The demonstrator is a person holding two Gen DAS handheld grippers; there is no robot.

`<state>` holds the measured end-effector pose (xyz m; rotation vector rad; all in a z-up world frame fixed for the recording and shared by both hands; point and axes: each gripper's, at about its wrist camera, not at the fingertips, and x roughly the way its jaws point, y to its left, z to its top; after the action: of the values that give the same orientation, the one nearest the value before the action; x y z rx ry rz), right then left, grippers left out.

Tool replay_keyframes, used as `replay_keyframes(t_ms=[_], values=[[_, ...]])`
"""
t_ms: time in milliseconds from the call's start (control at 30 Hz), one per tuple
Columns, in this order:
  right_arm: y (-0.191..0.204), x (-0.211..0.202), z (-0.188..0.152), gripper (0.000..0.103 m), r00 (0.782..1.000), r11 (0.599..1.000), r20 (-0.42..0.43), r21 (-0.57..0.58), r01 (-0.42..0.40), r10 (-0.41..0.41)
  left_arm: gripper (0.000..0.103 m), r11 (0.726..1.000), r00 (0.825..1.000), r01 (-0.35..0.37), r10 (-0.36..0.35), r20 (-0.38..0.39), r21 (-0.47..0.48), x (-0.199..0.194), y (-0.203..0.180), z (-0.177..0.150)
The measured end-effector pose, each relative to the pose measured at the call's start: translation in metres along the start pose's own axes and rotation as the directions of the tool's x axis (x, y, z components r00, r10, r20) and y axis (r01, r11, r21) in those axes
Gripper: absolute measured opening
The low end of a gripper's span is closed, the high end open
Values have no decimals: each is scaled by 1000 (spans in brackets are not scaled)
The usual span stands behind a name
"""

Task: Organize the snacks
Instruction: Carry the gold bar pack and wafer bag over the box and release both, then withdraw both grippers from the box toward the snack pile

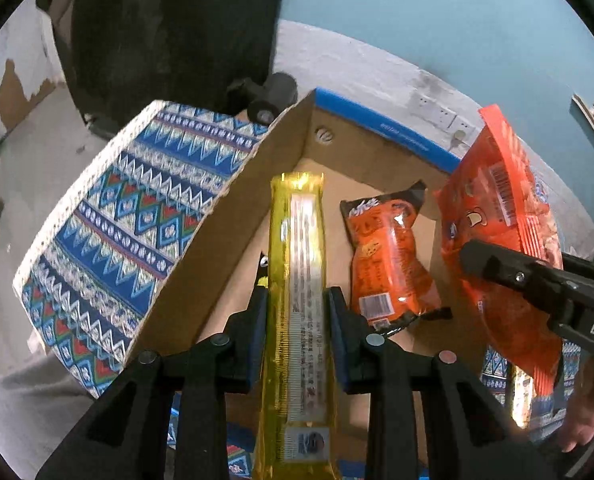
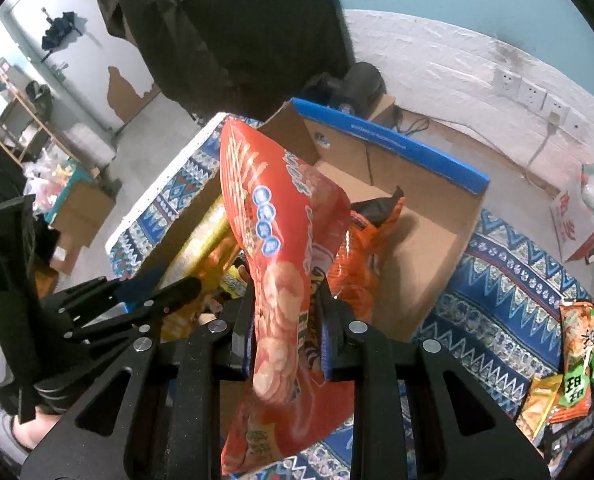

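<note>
Both jaws clamped: left gripper on yellow packet, right gripper on red crisp bag; a collision over the cardboard box could be risked

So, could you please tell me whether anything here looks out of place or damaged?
Nothing looks damaged or spilled. The only strays are a few snack packets lying loose on the patterned tablecloth, outside the cardboard box, where one orange packet already lies.

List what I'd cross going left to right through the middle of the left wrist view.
Patterned tablecloth → cardboard box wall → long yellow packet in the left claw → small orange snack bag → red chip bag held by the right claw.
</note>
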<state>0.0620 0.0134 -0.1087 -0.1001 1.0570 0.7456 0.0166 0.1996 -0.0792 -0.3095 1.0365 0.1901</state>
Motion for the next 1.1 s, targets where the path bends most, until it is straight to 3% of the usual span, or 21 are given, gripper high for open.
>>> replay_keyframes(t_ms=[67,267,300,400,600,933,1100], values=[[0,4,0,23,1000,1000,-5,1,-1,1,31,1000,1000,-9,9,9,-8,-3,1,0],[2,9,-1,32,1000,1000,-11,4,-22,22,59,999,998,-41,41,41,-15,-13,1,3],[1,8,-1,38,999,999,-7,11,-35,35,62,999,998,-42,43,39,-16,-14,1,4],[1,1,-1,56,999,999,17,21,-49,49,63,999,998,-42,42,51,-18,-21,0,3],[0,-19,-5,69,998,1000,56,6,-10,10,66,1000,997,-17,18,69,-20,-32,-5,6],[-42,-51,-42,73,990,989,28,41,140,-142,69,996,997,77,-78,24,44,-34,-51,-3],[-68,-71,-60,73,981,979,23,72,192,-194,75,991,995,96,-97,6,94,-34,-78,-13]])
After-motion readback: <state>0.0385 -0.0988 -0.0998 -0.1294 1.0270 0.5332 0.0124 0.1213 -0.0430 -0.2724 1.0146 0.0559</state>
